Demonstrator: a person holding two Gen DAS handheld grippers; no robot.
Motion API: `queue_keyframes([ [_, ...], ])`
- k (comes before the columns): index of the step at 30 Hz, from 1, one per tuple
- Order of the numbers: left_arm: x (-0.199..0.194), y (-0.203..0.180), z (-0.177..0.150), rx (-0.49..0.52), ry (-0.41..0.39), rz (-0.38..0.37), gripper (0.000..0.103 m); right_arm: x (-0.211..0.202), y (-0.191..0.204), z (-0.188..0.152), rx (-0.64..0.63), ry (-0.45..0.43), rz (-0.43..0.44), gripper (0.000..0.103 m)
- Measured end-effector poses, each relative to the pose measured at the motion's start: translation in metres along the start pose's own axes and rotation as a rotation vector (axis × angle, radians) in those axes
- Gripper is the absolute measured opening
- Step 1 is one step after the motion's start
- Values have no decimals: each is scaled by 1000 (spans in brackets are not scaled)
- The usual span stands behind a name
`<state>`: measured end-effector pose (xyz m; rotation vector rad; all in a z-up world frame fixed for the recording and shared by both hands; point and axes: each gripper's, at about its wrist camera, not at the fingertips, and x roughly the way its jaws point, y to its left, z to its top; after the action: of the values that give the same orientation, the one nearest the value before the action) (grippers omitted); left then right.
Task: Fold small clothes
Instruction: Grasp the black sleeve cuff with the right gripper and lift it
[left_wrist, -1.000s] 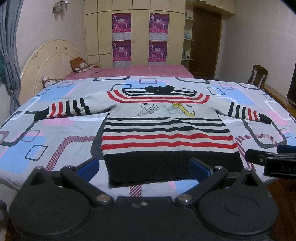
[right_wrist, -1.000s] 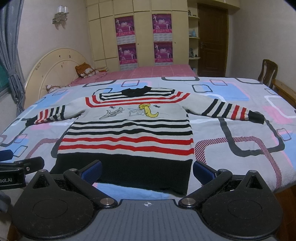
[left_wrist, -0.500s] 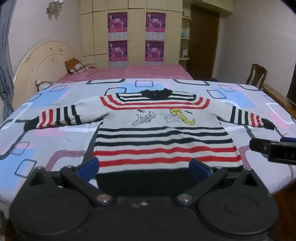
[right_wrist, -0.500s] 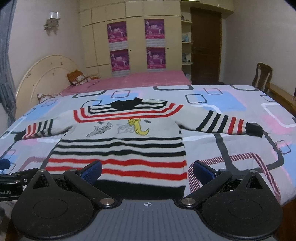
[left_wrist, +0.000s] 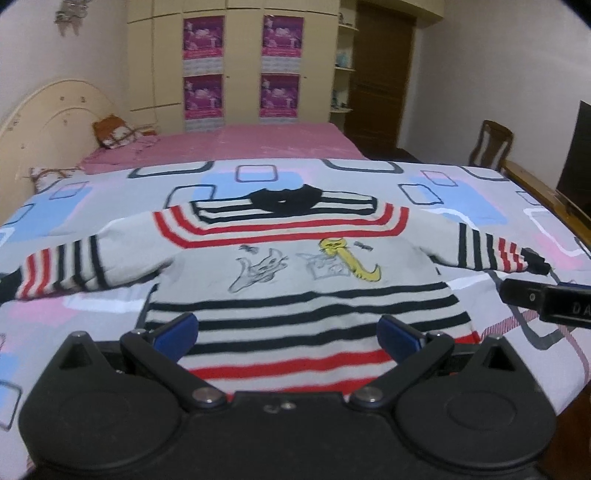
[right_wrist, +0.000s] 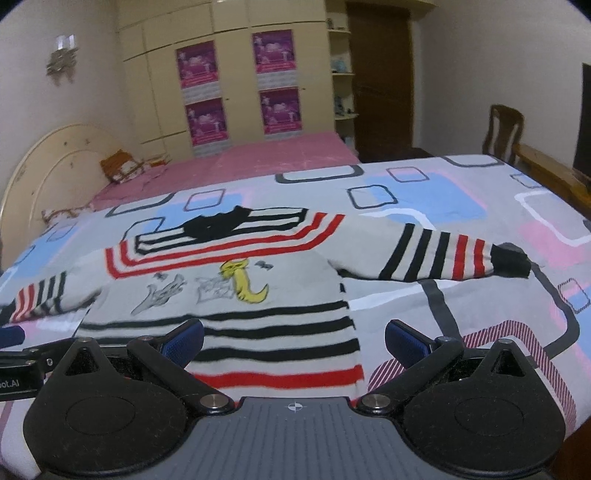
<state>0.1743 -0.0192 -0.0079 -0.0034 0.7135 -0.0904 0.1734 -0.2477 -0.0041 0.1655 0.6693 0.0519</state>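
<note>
A small striped sweater (left_wrist: 295, 288) with a black collar and cartoon print lies flat, face up, on the bed, sleeves spread to both sides. It also shows in the right wrist view (right_wrist: 236, 295). My left gripper (left_wrist: 286, 332) is open and empty above the sweater's lower body. My right gripper (right_wrist: 293, 338) is open and empty above the sweater's lower right edge. The right gripper's tip shows at the right of the left wrist view (left_wrist: 546, 302). The sweater's hem is hidden under both grippers.
The bed has a grey cover (right_wrist: 461, 206) with blue and pink squares. A pink sheet (left_wrist: 229, 144) and pillows lie by the cream headboard (left_wrist: 44, 118). A wooden chair (right_wrist: 504, 129) and bed rail stand at the right. A wardrobe lines the far wall.
Both grippers have moved forward over the sweater. The black hem, visible before, is now hidden under them. Both stay open.
</note>
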Motion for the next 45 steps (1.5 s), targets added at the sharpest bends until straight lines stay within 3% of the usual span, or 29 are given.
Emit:
queue_keyframes([
  [10,61,-33,23,56,63,-55,103,25,-52,11,86,-1,-94,103],
  [21,134,-105,55,101,144,-22,103,89,-170,38,245,-7,-100,102],
  [22,142,-113,59,104,149,-17,103,96,-183,42,258,-9,-106,99],
  [23,150,-121,62,106,153,-13,103,102,-194,44,273,-10,-109,87],
  [24,157,-128,64,107,159,-12,103,109,-207,46,295,0,-105,63],
  [30,190,-159,71,98,204,-42,102,150,-292,41,506,29,-132,59],
  [32,198,-164,71,96,224,-57,98,161,-317,34,575,44,-129,44],
  [34,205,-167,71,89,244,-55,95,171,-336,28,650,65,-111,41],
  [39,217,-164,79,77,257,-7,96,177,-351,25,703,31,-103,40],
  [42,223,-152,84,58,281,10,96,182,-352,30,697,24,-127,13],
  [45,230,-138,85,66,322,13,102,185,-348,36,674,15,-160,10],
])
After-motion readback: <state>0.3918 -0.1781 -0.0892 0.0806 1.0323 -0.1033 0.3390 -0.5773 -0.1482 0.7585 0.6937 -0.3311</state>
